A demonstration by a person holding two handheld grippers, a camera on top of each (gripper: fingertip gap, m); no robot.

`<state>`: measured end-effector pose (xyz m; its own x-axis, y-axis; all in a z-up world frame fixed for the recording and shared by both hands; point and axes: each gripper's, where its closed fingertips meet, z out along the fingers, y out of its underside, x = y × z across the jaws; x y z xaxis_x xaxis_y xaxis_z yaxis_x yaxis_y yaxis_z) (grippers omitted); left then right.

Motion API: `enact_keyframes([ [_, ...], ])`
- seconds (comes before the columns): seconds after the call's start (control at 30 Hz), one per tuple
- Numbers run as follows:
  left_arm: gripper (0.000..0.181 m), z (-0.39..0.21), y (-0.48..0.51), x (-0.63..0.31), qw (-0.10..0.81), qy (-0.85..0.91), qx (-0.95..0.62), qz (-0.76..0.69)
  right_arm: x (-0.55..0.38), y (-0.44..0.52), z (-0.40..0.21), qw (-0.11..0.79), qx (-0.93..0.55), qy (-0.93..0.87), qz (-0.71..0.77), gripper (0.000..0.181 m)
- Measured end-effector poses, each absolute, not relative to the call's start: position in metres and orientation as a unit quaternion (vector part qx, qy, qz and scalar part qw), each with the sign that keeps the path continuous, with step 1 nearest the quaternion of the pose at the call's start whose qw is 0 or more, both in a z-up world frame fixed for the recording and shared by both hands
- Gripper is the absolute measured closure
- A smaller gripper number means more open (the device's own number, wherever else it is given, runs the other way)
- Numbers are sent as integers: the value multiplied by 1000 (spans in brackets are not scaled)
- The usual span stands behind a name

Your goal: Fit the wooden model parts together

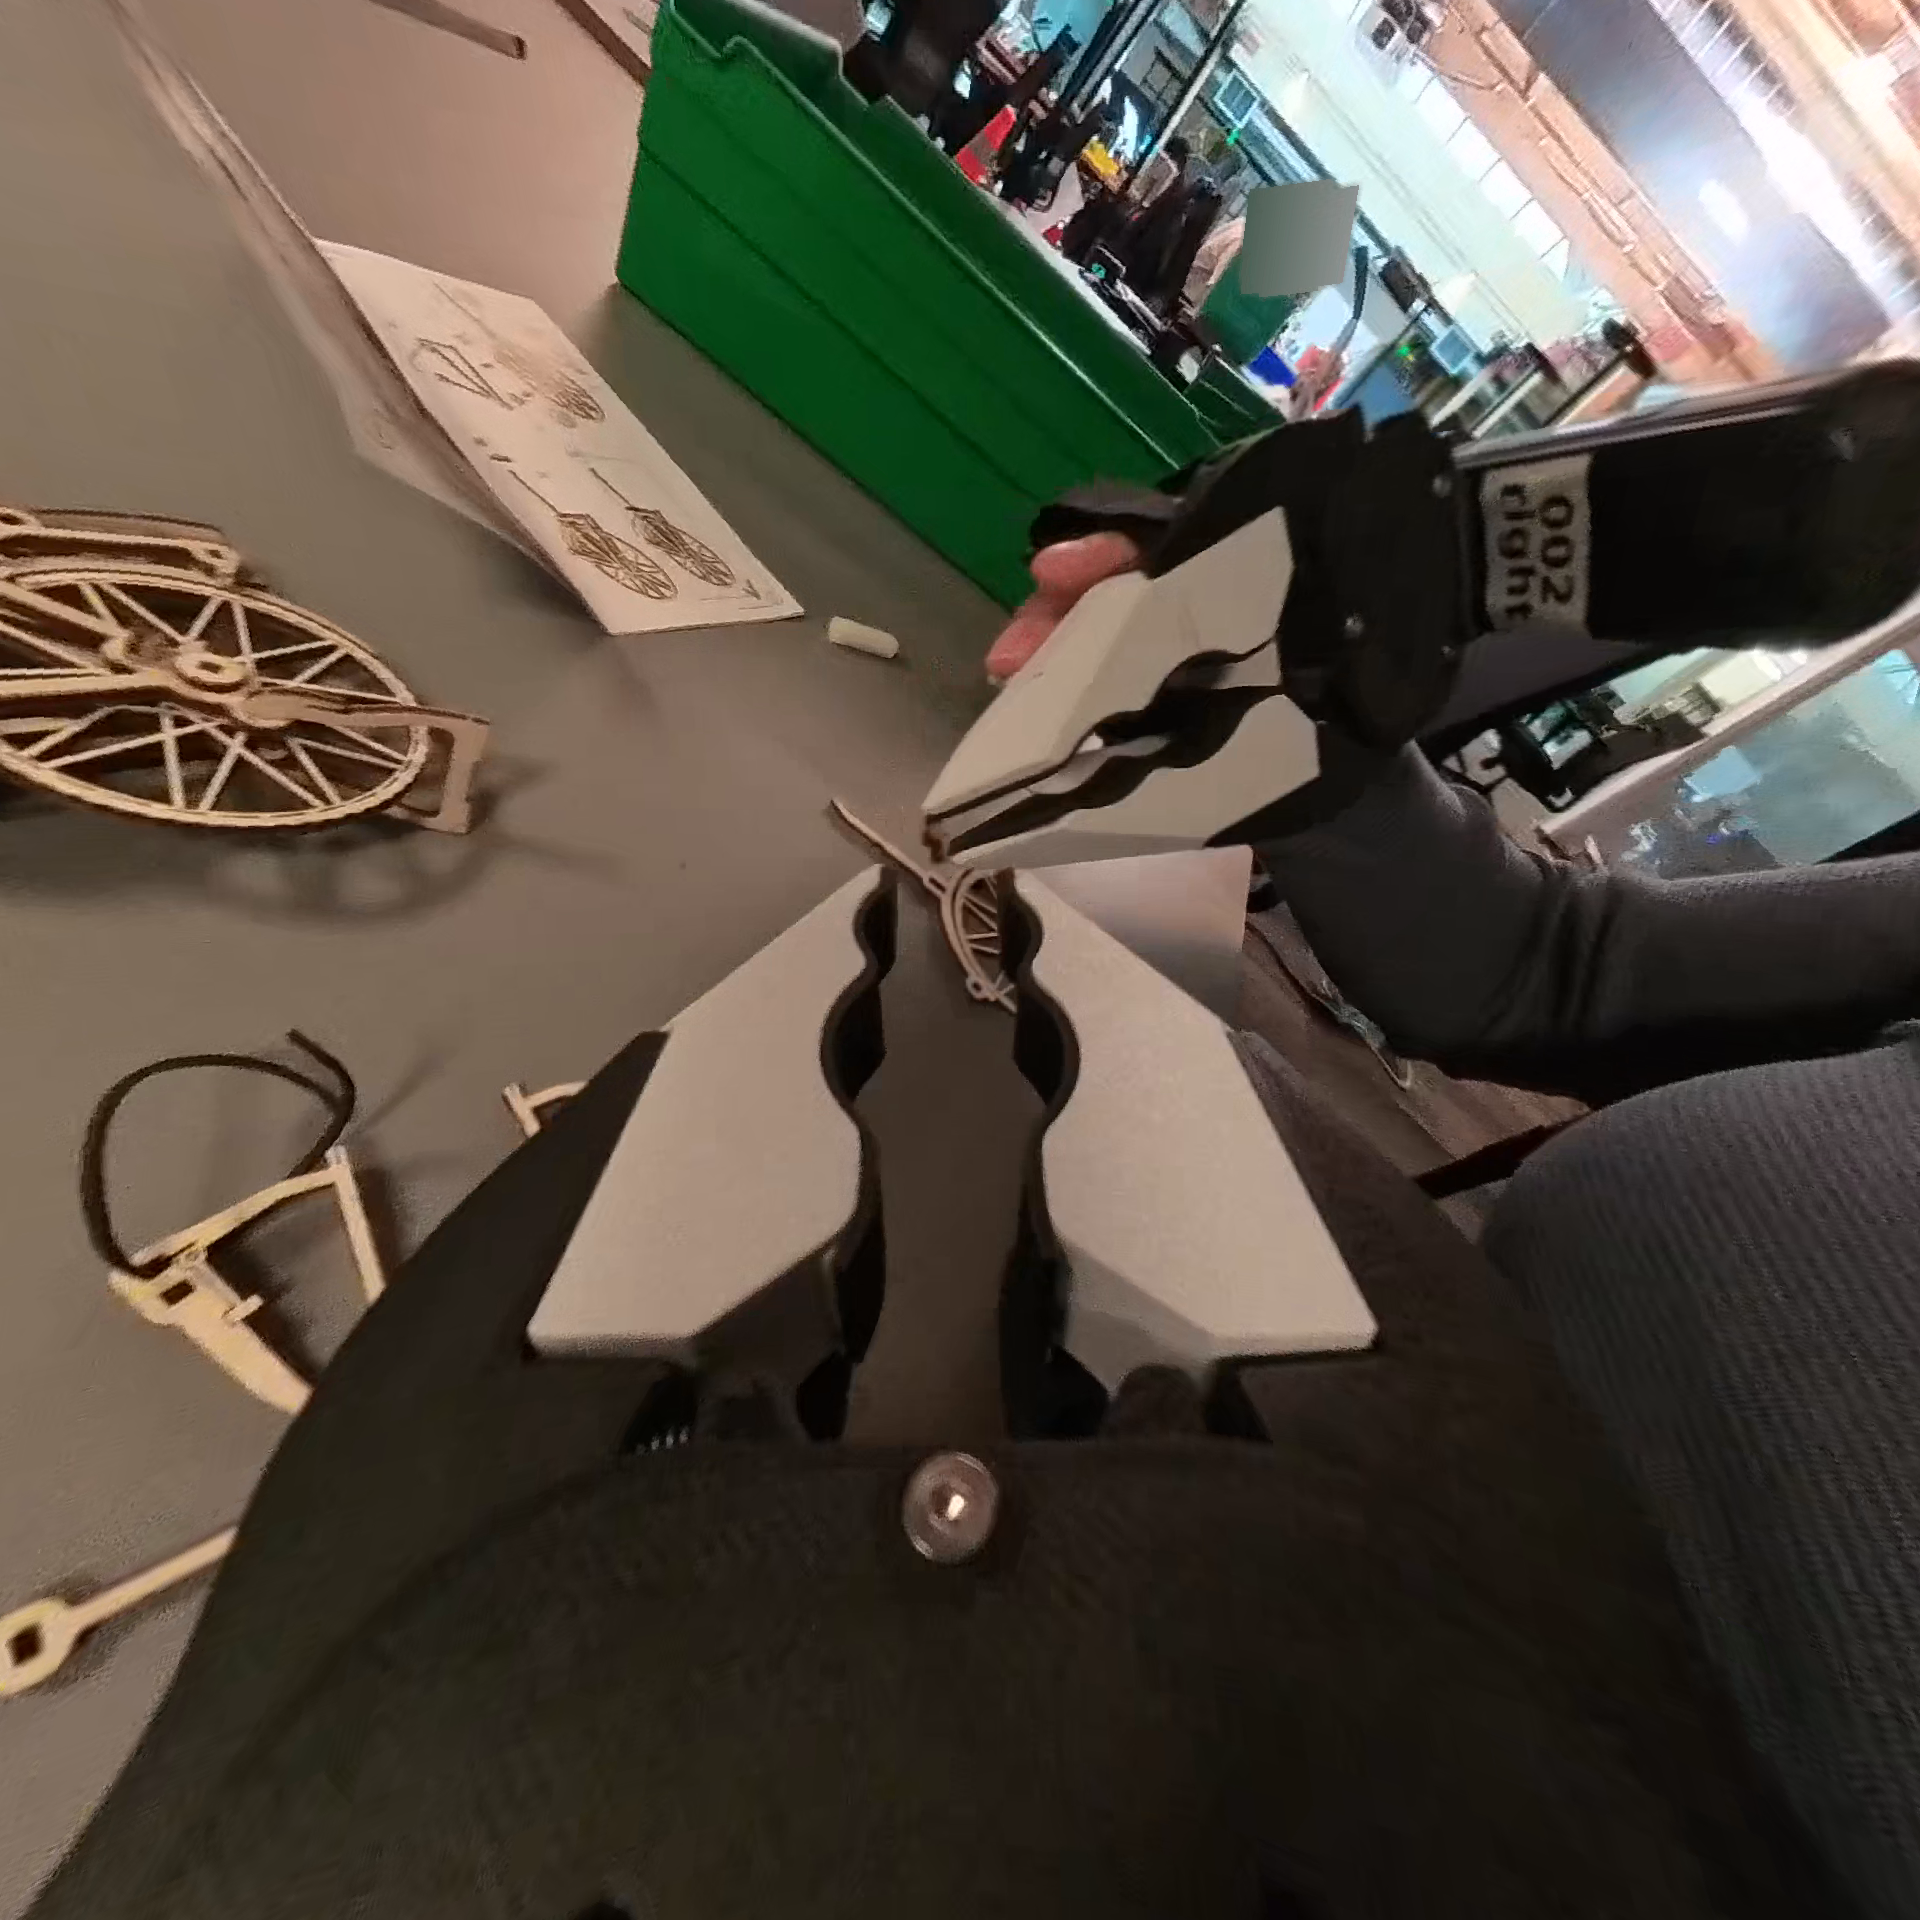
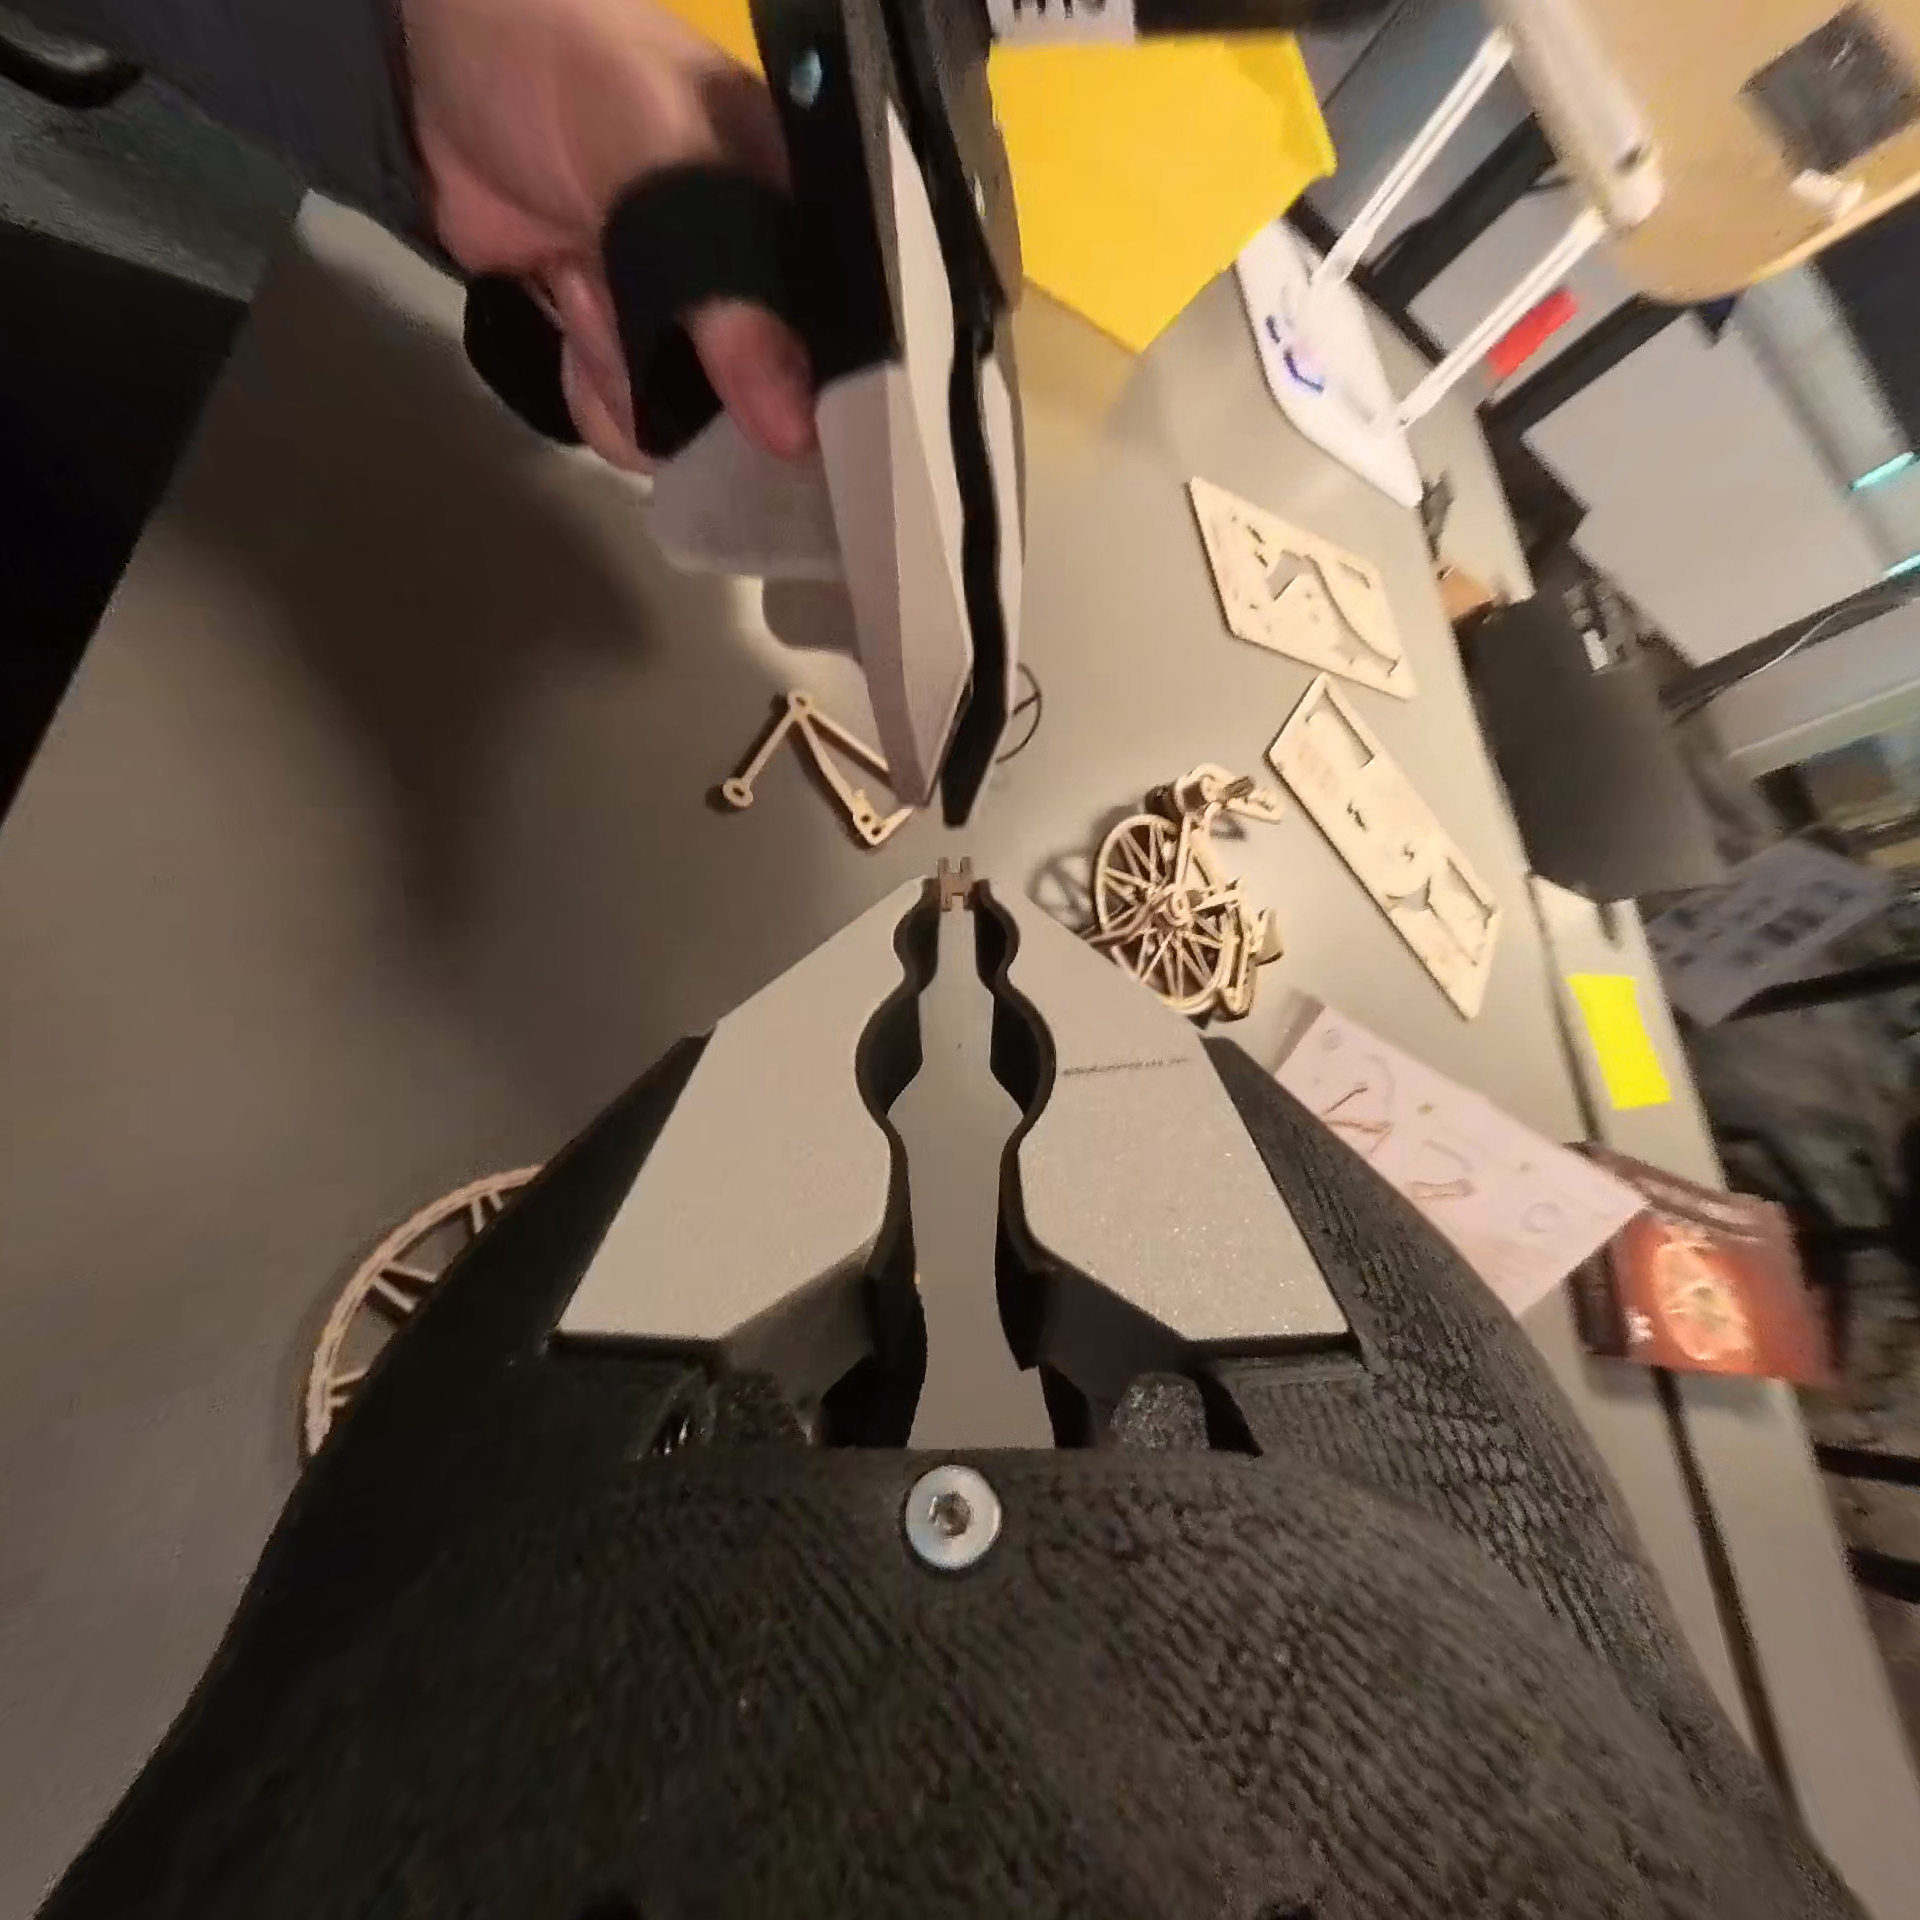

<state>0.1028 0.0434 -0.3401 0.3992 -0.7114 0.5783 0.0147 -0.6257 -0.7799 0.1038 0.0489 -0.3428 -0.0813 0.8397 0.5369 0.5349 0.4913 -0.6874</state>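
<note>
My right gripper (image 2: 954, 896) is shut on a small flat wooden part (image 2: 954, 881), seen edge-on at its tips. In the left wrist view the right gripper (image 1: 932, 836) comes in from the right and pinches that part (image 1: 977, 925), a thin stick with a curved, spoked arc. My left gripper (image 1: 954, 881) is a little open and empty, its jaws on either side of the part's arc. In the right wrist view the left gripper (image 2: 938, 808) points down just above the held part, a short gap away. A part-built wooden bicycle (image 1: 197, 686) (image 2: 1174, 914) lies on the grey table.
A frame piece with a black cord (image 1: 239, 1278) (image 2: 821, 769) and a loose wheel (image 2: 416, 1278) lie on the table. An instruction sheet (image 1: 551, 457), a green bin (image 1: 883, 281), and cut-out wooden sheets (image 2: 1392, 842) stand farther off. A person's arm and legs are at the right. The grippers are tip to tip, or close to it. The part-built wooden bicycle (image 1: 197, 686) is about 12 centimeters from both grippers' fingertips. The right camera catches it too, in the right wrist view (image 2: 1175, 898).
</note>
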Motion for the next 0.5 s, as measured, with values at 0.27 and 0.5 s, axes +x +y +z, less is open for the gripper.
enact_keyframes([
  [0.27,174,-332,41,113,362,223,-728,-538,104,41,-330,510,-443,-728,121,177],
  [0.5,179,-324,37,116,352,212,-703,-580,105,38,-325,522,-433,-727,113,177],
])
